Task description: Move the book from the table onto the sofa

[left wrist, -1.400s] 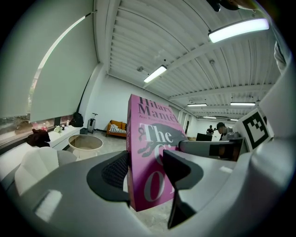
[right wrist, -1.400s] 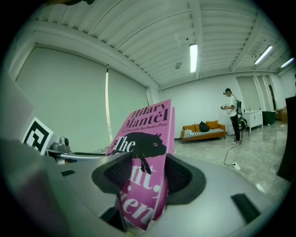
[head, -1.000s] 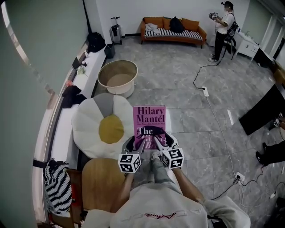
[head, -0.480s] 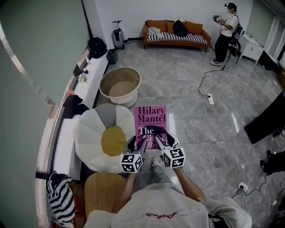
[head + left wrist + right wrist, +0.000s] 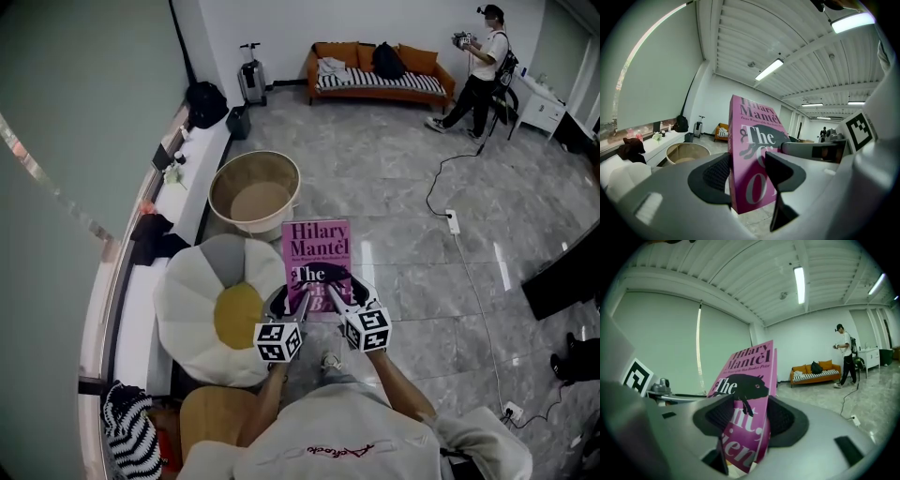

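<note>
- The left gripper (image 5: 748, 176) is clamped on the lower left part of the book (image 5: 317, 249), one pad on the pink front cover and the other behind it.
- The right gripper (image 5: 748, 417) grips the lower right part of the same book in the same way, jaws pressed against both faces.
- The two grippers sit close side by side, marker cubes toward the person, so the book is carried two-handed by its bottom edge.
- The book is in the air in front of the person, its cover tilted up toward the head camera, and it rests on nothing.
- Under it lies grey tiled floor (image 5: 394, 187). A flower-shaped cushion (image 5: 187, 291) is just to its left, with a round tub (image 5: 255, 192) beyond.
- A round wooden top (image 5: 211, 422) shows close by the person's left side. It may be the table, though I cannot tell for sure.
- The sofa (image 5: 380, 82), orange with a striped seat and a dark bag on it, stands against the far wall, well apart from the book. Another person (image 5: 480, 67) stands near its right end.
- Judged from this, the pick-up is done. What is left is most of the carry across the room, then laying the book on the seat and letting go.
</note>
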Demonstrator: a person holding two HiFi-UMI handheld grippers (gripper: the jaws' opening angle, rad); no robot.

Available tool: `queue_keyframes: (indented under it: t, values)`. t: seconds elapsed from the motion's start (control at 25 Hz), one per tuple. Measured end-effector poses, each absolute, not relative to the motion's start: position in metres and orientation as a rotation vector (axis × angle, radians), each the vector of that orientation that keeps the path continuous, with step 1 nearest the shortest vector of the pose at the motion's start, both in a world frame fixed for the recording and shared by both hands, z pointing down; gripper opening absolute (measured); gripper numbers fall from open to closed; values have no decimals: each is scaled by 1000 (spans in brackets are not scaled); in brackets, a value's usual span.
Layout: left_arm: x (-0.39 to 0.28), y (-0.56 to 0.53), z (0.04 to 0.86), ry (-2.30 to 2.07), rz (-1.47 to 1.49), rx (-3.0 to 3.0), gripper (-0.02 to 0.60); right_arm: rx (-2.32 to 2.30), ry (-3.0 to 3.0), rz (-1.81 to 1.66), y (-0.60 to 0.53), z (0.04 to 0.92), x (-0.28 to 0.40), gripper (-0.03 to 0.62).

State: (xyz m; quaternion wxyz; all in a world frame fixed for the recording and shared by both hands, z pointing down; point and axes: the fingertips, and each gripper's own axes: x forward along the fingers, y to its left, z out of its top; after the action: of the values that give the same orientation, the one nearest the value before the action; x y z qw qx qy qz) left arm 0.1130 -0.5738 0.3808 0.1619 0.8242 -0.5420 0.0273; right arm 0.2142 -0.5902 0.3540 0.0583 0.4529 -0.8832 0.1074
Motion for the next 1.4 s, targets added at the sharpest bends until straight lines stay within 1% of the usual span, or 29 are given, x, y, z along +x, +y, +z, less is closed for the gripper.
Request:
queue_keyframes:
  t: [0.24, 0.52, 0.72, 0.88, 1.04, 1.4]
  values:
    - [113, -620, 382, -1576, 91, 2339, 241, 1341, -2698, 345, -638, 358, 214, 225]
    - [70, -633, 389, -1702, 88, 2227, 241, 1164, -2757, 363, -665, 365, 169, 225]
    - [0, -607, 401, -1858, 67, 2052, 241, 915, -2808, 373, -655, 378, 91, 225]
    - [-37, -576, 401, -1974, 44, 1903, 241, 716, -2830, 376, -637, 378, 46, 225]
    - [-89, -537, 412, -2063, 1, 1767, 241, 546, -2832, 355, -607, 387, -14, 225]
    - [-188, -477, 433, -2158, -65, 1587, 241, 327, -2804, 329, -558, 406, -125, 225]
